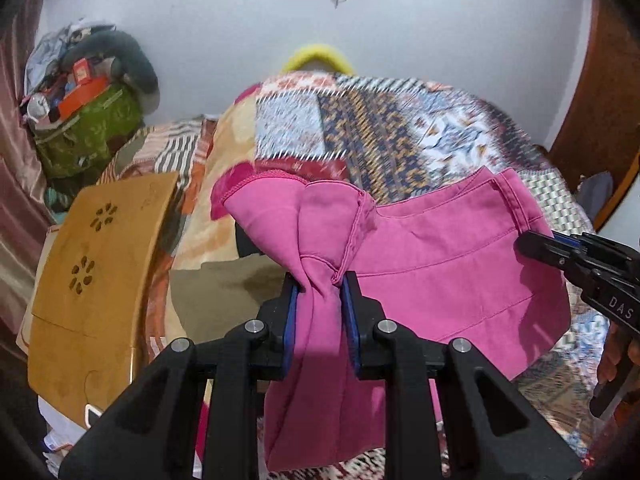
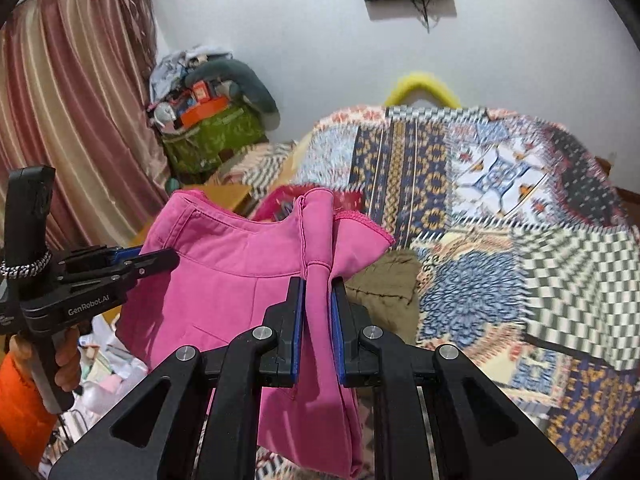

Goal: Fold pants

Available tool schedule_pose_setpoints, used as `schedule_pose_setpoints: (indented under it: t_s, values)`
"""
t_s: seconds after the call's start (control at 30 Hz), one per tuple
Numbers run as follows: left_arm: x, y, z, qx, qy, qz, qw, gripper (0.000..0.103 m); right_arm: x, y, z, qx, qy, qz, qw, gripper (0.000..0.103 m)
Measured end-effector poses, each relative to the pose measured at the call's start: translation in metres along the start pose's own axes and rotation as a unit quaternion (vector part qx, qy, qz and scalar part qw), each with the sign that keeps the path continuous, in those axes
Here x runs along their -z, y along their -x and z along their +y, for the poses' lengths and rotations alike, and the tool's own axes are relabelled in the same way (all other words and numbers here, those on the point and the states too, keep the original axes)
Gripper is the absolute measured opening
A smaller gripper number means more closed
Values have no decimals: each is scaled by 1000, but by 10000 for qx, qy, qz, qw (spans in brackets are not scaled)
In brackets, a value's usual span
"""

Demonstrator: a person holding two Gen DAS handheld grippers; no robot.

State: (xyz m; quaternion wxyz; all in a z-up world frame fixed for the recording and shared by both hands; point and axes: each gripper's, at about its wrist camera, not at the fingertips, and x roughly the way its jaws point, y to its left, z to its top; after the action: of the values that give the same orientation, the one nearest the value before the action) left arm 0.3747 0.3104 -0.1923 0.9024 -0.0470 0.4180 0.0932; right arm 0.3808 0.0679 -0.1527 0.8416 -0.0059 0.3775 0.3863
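Pink pants (image 1: 440, 264) hang in the air above the bed, held stretched between both grippers. My left gripper (image 1: 318, 280) is shut on a bunched fold of the pink fabric, which hangs down between its blue pads. My right gripper (image 2: 318, 280) is shut on another bunched part of the pants (image 2: 224, 272). The right gripper also shows at the right edge of the left wrist view (image 1: 528, 246), at the waistband. The left gripper shows at the left of the right wrist view (image 2: 168, 258), against the pants.
A patchwork quilt (image 2: 500, 208) covers the bed below. An olive garment (image 2: 384, 292) lies on it under the pants. A wooden lap table (image 1: 92, 280) stands at the left. A green bag with clutter (image 1: 92, 132) and a pink curtain (image 2: 72, 120) are at the back left.
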Motion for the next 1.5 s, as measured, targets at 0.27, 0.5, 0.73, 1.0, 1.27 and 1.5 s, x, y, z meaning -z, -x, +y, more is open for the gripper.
schedule_pose_setpoints:
  t_s: [0.27,0.5,0.73,1.0,1.27,1.5]
  values:
    - [5,-76,12,-82,4,509,9987,22,12,-66,-13,311,90,473,9984,11]
    - [15,-105,19,-279,110,719,9970,39,21,-85,-21,589,224,789,9949,15]
    - [22,-80,28,-412,142,855,9954,44,36,-71,-29,785,217,1051,9911,25]
    - [27,18,20,-406,123,338,9985,44,35,0,-7,640,213,650,9956,37]
    - [33,174,-22,-250,-67,-908,9955,44,21,128,50,415,489,-536,9965,37]
    - [69,300,-57,-66,-165,-2013,9794,44,30,228,104,188,755,-1546,9849,37]
